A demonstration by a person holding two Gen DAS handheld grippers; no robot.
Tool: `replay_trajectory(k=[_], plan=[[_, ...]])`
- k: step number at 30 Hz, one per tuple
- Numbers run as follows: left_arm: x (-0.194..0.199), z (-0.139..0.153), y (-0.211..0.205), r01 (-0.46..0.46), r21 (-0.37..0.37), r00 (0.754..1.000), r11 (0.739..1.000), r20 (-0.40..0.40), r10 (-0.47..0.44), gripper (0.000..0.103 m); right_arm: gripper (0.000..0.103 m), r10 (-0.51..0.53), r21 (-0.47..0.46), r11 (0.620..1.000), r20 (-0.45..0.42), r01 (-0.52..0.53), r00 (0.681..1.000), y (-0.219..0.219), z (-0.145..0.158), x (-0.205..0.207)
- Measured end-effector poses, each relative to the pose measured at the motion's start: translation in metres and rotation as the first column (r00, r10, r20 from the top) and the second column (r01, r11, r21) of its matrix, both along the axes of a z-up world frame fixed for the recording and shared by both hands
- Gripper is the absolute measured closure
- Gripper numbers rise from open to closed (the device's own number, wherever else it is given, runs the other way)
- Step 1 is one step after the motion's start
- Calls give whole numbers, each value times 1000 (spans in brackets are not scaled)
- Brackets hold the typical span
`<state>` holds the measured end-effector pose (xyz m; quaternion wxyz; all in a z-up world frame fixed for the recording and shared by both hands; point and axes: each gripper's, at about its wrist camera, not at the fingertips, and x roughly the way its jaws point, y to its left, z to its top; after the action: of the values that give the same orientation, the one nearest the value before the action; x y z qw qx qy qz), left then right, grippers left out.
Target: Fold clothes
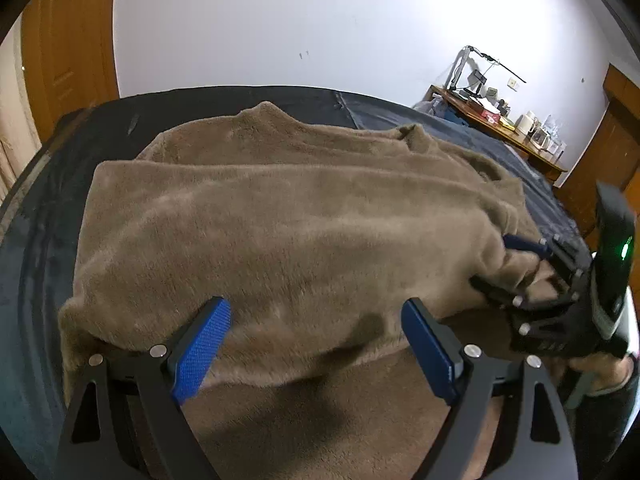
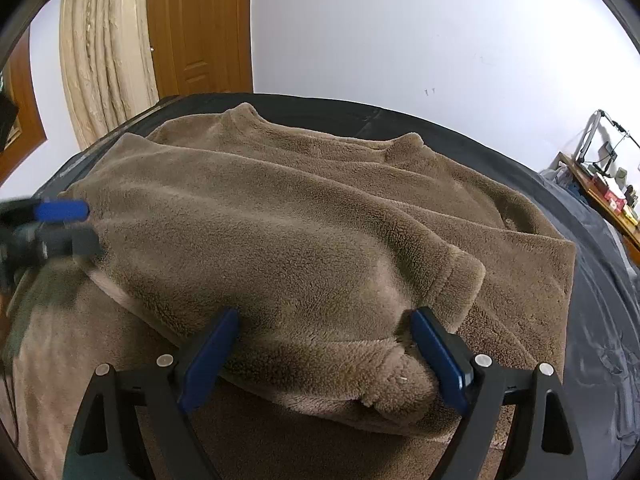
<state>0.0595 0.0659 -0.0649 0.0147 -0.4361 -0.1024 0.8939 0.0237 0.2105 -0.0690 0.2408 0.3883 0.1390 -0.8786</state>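
1. We are working on a brown fleece sweater (image 1: 280, 216) that is lying across a dark bedcover (image 1: 36, 240); its collar (image 2: 244, 114) is pointing away from us toward the white wall (image 1: 320, 20).

2. We are seeing the sweater's near part doubled back over the body, so a thick rounded fold is running across the garment just in front of both tools.

3. We are holding the left gripper (image 1: 316, 344) with its blue pads spread wide apart. The folded fleece edge is sitting just beyond and between the tips, and nothing is being pinched.

4. We are holding the right gripper (image 2: 324, 354) just as wide. A bulging roll of fleece with the ribbed cuff (image 2: 464, 276) beside it is lying between the two pads, and the right pad looks to be touching the pile, but the fingers are not clamping it.

5. In the left wrist view, we are seeing the right tool at the sweater's right edge, fingers apart around a lump of cloth.

6. Further off, a cluttered wooden desk (image 1: 496, 120) is standing by the wall, and a wooden door (image 2: 200, 28) and a pale curtain (image 2: 104, 52) are showing behind the bed.
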Motion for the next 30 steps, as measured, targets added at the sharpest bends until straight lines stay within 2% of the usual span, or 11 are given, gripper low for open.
replay_trajectory(k=[4,10,12,15,18,23,26,30], plan=[[-27,5,-30,-47,29,998,998,46,45,13,13,0,2,1000,-1,0,1000,-1,0,0],[-67,-25,-60,-138,-44,978,989,151,143,12,13,-1,3,1000,-2,1,1000,-2,0,0],[-72,-36,-58,-124,-90,982,988,134,135,3,13,-1,3,1000,-2,1,1000,-2,0,0],[-71,-40,-56,-119,-119,986,986,106,131,1,13,-1,5,1000,-2,1,1000,-2,-1,1],[-69,-38,-58,-123,-99,984,987,114,134,1,13,-1,4,1000,-2,1,1000,-2,-1,1],[-51,-15,-72,-139,-2,988,990,74,139,1,13,-2,5,1000,-2,2,1000,-2,-1,0],[-52,-3,-87,-175,-8,983,984,58,175,1,13,-2,6,1000,-2,2,1000,-2,-1,0],[-70,-22,-106,-221,-2,963,975,157,218,1,12,-2,5,1000,-2,2,1000,-2,-1,0]])
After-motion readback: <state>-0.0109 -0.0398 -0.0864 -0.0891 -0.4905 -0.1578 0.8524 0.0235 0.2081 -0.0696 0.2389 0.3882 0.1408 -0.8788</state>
